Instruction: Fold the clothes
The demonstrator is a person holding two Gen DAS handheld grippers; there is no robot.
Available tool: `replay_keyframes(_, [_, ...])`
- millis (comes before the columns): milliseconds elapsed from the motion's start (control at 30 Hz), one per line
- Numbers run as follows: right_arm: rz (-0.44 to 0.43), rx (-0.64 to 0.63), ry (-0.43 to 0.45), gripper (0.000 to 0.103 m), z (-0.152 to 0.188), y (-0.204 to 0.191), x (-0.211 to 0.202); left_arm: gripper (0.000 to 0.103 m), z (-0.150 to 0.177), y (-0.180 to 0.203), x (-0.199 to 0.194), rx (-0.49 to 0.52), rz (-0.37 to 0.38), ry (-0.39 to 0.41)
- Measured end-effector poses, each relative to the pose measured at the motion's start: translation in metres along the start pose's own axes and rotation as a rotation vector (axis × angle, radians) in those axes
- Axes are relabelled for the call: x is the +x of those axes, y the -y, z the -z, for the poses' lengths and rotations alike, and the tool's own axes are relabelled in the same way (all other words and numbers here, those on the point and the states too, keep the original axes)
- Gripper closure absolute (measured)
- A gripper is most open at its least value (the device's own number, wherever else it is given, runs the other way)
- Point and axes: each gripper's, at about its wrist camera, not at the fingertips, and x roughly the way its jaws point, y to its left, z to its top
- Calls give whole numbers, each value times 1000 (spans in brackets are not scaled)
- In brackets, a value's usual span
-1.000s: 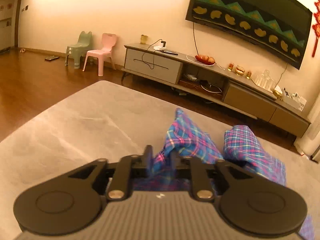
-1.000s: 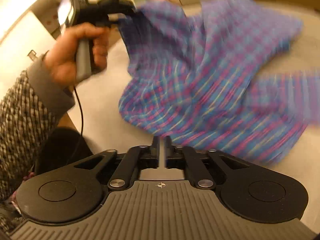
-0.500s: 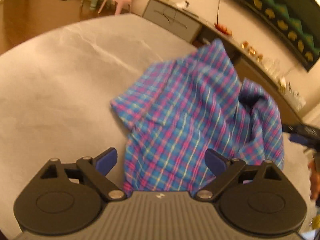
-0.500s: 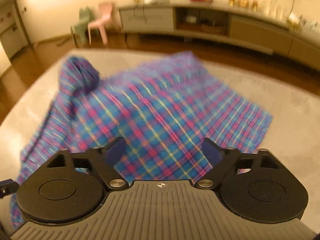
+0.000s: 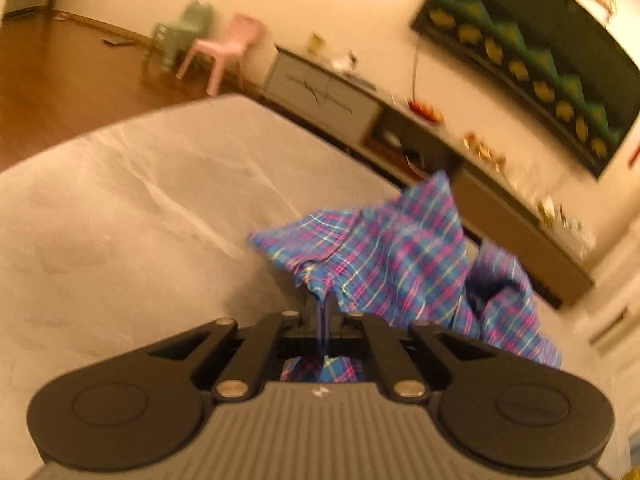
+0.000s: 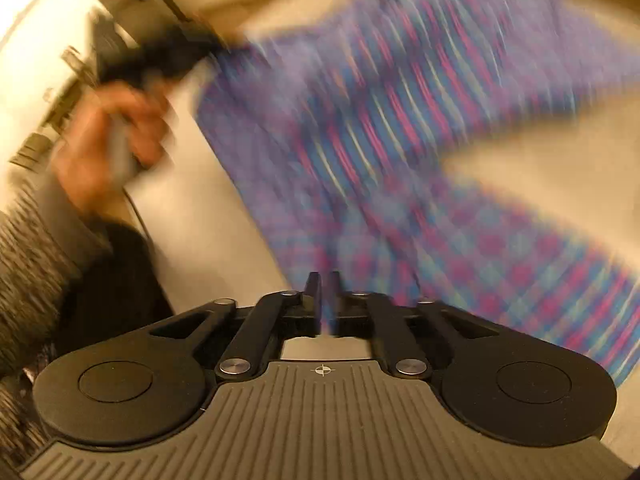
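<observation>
Both grippers, spread wide half a second ago, have come back onto the plaid garment.

Left wrist view: the left gripper (image 5: 323, 312) has its jaws pressed together, pinching a puckered edge of the plaid garment (image 5: 404, 256), which rises in a bunched peak off the grey table (image 5: 120, 216). To fold well, I judge the pinch should stay near a corner and lift until the cloth hangs flat. The pink chair (image 5: 228, 52) and TV cabinet (image 5: 328, 96) stand well apart, no obstacle.

Right wrist view, heavily blurred: the right gripper (image 6: 325, 300) is closing, a strip of cloth between its nearly met jaws. The person's hand (image 6: 116, 144) holds the other gripper at the garment's far edge; the sag between looks the main hindrance.
</observation>
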Motion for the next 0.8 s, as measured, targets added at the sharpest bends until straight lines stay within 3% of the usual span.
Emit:
replay_keyframes(33, [1,-30,74,59,-22,-8,-7,102,4,-3,-3,-11,-1,-1])
replay_keyframes(67, [4,-60,147,42,-44,-16,-14,102,8,-5,-4,-19,1,-10])
replay_keyframes(100, [16,-92,209,13,-66,-21,-14,102,13,-6,-3,-26,4,-23])
replay_keyframes(133, [40,-136,262,5,-91,-27,-6,102,17,-8,-3,-33,7,-35])
replay_keyframes(167, [63,-177,309,6,-116,-32,2,102,19,-9,-2,-39,14,-44])
replay_keyframes(267, [133,-215,282,5,-192,-35,60,102,20,-11,0,-47,41,-56])
replay_keyframes(333, [195,-210,207,6,-231,-30,117,102,20,-12,2,-48,58,-56])
replay_keyframes(367, [230,-197,161,7,-247,-26,146,102,20,-12,2,-49,64,-57])
replay_keyframes(400, [258,-166,113,14,-258,-18,170,102,20,-12,2,-49,67,-57])
replay_keyframes(467, [271,-86,25,60,-264,3,200,102,19,-12,4,-53,70,-60])
replay_keyframes(500, [269,-32,-10,103,-265,13,208,102,19,-8,5,-57,68,-58])
replay_keyframes(600, [178,29,160,103,-257,20,165,102,13,-5,-2,-52,65,-14])
replay_keyframes(800, [52,46,536,103,-206,-5,-26,102,5,15,-59,91,27,243])
